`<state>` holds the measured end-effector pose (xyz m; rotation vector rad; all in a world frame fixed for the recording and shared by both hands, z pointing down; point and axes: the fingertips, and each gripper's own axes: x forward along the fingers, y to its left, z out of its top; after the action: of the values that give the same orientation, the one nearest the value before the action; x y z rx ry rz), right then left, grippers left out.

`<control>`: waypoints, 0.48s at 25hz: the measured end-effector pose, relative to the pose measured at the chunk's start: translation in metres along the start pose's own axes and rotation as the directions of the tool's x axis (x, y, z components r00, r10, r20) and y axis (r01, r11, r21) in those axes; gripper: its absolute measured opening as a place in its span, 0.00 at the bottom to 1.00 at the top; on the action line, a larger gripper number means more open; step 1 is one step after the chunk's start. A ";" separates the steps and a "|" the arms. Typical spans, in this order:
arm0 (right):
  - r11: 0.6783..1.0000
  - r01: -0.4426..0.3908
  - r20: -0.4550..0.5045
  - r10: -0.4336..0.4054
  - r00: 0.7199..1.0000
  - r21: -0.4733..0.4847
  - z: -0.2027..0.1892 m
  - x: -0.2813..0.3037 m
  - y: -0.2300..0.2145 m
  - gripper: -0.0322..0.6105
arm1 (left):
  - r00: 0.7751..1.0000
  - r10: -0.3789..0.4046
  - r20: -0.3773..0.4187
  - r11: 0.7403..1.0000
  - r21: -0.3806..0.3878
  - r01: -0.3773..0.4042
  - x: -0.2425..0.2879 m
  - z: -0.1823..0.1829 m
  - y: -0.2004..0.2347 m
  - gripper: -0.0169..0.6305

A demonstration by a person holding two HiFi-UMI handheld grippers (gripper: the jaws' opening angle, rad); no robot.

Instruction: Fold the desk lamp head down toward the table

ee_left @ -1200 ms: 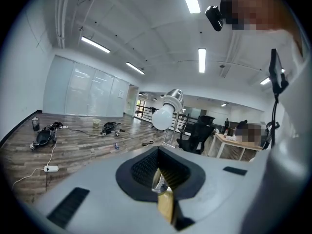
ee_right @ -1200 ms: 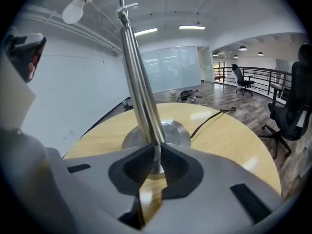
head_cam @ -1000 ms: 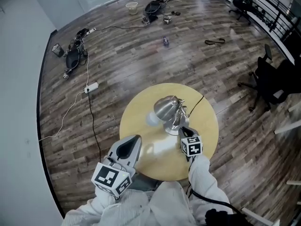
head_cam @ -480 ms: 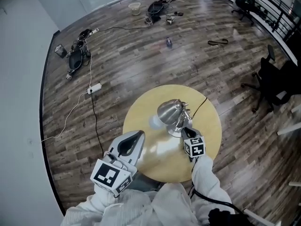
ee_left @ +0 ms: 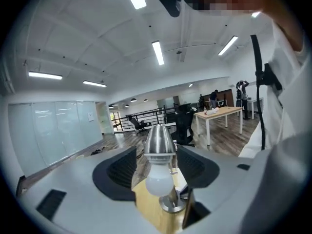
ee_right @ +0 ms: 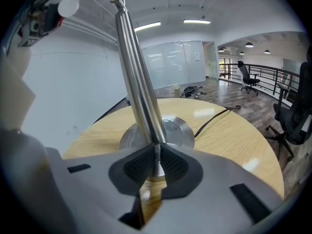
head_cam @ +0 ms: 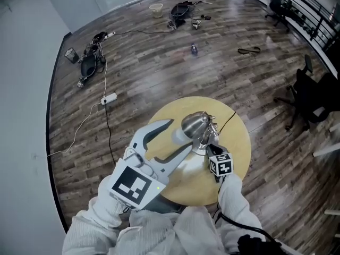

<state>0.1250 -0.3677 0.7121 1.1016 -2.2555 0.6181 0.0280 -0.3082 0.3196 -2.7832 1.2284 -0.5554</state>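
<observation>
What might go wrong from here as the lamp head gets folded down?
The left gripper, whose jaws have just been opening with nothing between them, faces the bare bulb in the lamp head; closing there might crack it. The right gripper clamps the stem low, just above the base, so a hard push could tip it over.

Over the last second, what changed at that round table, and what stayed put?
The left gripper rose toward the lamp head, and its jaws have just been opening, with nothing gripped between them. The right gripper stayed shut on the lamp pole; the head kept its tilt.
</observation>
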 end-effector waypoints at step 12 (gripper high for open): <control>1.000 0.001 -0.006 -0.001 1.000 -0.003 0.000 0.002 0.001 0.12 | 0.973 -0.198 -0.120 0.979 0.023 0.202 0.038 0.003 -0.003 0.43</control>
<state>0.1233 -0.3683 0.7132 1.0979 -2.2500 0.6170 0.0553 -0.3340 0.3290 -2.9006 0.9495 -0.7557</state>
